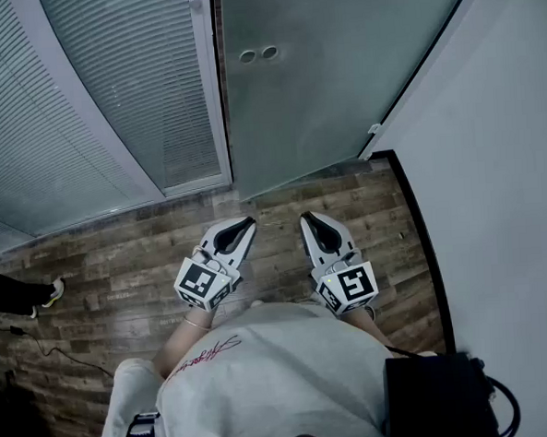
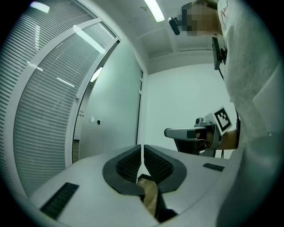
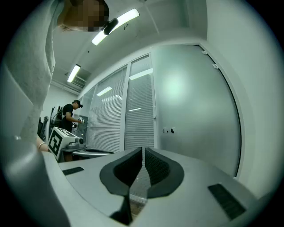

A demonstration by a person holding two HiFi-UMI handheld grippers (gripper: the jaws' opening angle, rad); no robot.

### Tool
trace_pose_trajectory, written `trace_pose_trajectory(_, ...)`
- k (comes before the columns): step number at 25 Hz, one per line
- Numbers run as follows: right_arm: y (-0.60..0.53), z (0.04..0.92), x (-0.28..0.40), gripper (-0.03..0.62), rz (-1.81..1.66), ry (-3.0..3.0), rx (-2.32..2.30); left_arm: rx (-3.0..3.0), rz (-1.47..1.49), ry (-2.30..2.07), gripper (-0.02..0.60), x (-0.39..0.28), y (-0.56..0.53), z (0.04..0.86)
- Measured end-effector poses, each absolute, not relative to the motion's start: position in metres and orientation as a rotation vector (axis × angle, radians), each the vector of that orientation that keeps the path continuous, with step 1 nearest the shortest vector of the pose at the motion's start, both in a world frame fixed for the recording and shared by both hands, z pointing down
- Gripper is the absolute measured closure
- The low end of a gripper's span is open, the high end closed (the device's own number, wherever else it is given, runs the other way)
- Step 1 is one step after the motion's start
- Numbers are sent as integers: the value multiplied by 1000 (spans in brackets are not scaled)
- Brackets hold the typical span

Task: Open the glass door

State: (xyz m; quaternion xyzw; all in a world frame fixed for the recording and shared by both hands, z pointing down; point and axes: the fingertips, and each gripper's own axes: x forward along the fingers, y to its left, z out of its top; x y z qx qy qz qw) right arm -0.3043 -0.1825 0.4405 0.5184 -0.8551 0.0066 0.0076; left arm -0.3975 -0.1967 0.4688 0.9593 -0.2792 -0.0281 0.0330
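Observation:
The frosted glass door [image 1: 338, 70] stands closed ahead of me, with two small round fittings [image 1: 257, 54] near its left edge. Both grippers are held level over the wooden floor, short of the door and touching nothing. My left gripper [image 1: 247, 225] is shut and empty, and so is my right gripper [image 1: 307, 219]. In the left gripper view the jaws [image 2: 142, 153] meet, with the door [image 2: 115, 111] and its fittings [image 2: 94, 120] far beyond. The right gripper view shows closed jaws [image 3: 143, 155] facing the door [image 3: 195, 111] and fittings [image 3: 167, 130].
A partition with blinds [image 1: 82, 105] runs left of the door; a white wall [image 1: 501, 153] closes the right side. Another person's shoe [image 1: 52, 291] and a cable [image 1: 41, 343] lie on the floor at the left. A person [image 3: 71, 115] stands far back.

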Motion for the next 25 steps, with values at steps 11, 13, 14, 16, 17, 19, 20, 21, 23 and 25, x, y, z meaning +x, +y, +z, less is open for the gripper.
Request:
trace_pose_trajectory(11,-182,439,-309,560,28,-2666,1613,2980,-43,-859,548,-397,-194,473)
trace_pose_trajectory(13,-182,439,-308,560,24,-2661,1609,2962,-50,-856,548,-397,-195,472)
trace_pose_trajectory(14,-182,438,-307,560,23,-2660,1610,2957,-53,-854,548,-396,-196,471)
trace_pose_trajectory(16,-184,439,-305,560,33,-2661,1617,2954,-59,-857,548,-395,-197,472)
trace_pose_trajectory(17,-185,440,-303,560,47,-2660,1623,2953,-60,-859,548,-396,-198,472)
trace_pose_trajectory(19,-191,443,-300,560,82,-2657,1635,2945,-59,-866,548,-397,-202,474)
trace_pose_trajectory(20,-194,445,-299,560,98,-2656,1640,2940,-57,-870,548,-398,-203,474)
trace_pose_trajectory(21,-196,446,-298,560,111,-2657,1644,2934,-55,-876,548,-399,-205,475)
trace_pose_trajectory(23,-203,447,-297,559,118,-2656,1648,2922,-56,-890,548,-400,-209,477)
trace_pose_trajectory(25,-216,447,-298,559,101,-2645,1649,2911,-56,-906,548,-403,-219,479)
